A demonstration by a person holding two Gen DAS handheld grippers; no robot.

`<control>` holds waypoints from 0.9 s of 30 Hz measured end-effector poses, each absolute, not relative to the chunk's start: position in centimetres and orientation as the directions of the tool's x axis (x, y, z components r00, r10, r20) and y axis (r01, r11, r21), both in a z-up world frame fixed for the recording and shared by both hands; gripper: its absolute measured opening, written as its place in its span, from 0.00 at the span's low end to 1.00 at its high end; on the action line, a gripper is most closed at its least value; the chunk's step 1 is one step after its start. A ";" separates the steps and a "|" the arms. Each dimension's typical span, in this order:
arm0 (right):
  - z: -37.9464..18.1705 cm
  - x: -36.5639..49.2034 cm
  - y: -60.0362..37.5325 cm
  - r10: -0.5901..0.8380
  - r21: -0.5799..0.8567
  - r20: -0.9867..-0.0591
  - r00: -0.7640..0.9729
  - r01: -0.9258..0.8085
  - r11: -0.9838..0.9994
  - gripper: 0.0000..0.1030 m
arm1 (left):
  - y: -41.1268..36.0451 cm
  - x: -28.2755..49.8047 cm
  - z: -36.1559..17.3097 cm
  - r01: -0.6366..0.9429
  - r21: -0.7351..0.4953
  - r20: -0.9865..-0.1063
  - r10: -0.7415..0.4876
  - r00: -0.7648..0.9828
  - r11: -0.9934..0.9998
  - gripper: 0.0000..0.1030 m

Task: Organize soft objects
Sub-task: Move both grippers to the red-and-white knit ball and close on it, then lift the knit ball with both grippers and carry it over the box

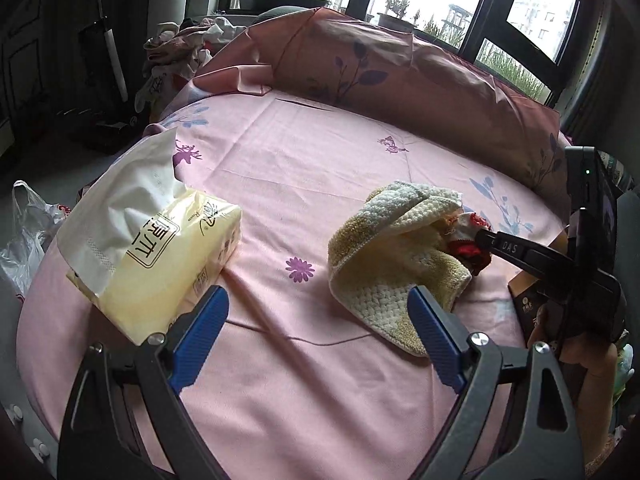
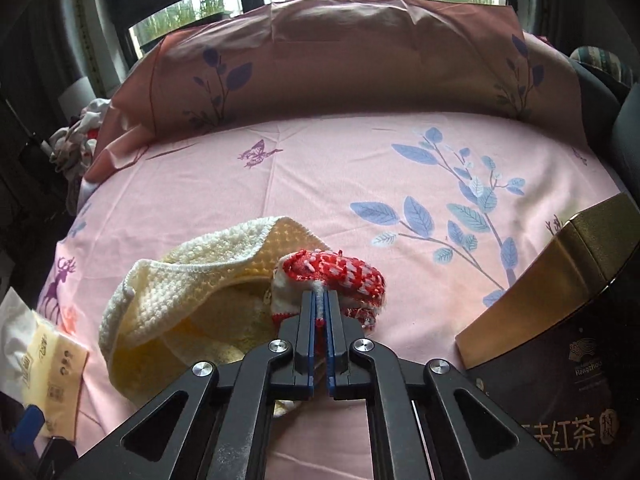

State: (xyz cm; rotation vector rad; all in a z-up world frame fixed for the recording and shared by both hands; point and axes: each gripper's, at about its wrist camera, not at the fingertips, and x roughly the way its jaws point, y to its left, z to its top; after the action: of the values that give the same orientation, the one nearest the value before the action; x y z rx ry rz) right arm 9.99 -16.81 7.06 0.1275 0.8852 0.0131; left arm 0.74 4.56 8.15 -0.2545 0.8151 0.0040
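A cream and yellow knitted cloth (image 1: 394, 252) lies crumpled on the pink bedsheet (image 1: 288, 168); it also shows in the right wrist view (image 2: 192, 300). A red and white knitted piece (image 2: 340, 280) sits at its right edge, also seen in the left wrist view (image 1: 470, 240). My right gripper (image 2: 320, 300) is shut on the red and white piece, and its finger shows in the left wrist view (image 1: 490, 242). My left gripper (image 1: 318, 304) is open and empty, just in front of the cream cloth, its right finger (image 1: 430, 320) near the cloth's lower edge.
A soft pack of tissues (image 1: 160, 256) lies left on the sheet. A long pink pillow (image 2: 320, 60) runs along the far side. A dark tea box (image 2: 560, 340) with a gold lid stands at the right. Clothes (image 1: 176, 48) are piled beyond the bed's left corner.
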 end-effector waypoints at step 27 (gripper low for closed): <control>10.6 1.8 -17.3 0.378 0.367 -0.785 0.490 -0.123 0.922 0.57 | 4.7 1.0 7.1 -0.030 -0.305 -0.777 -0.231 0.585 0.952 0.87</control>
State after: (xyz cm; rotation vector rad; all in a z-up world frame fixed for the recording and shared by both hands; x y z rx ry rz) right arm 1.77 -17.32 10.59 0.2776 1.0163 0.3095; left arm 1.02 4.71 7.13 -0.3011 0.9420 -0.1194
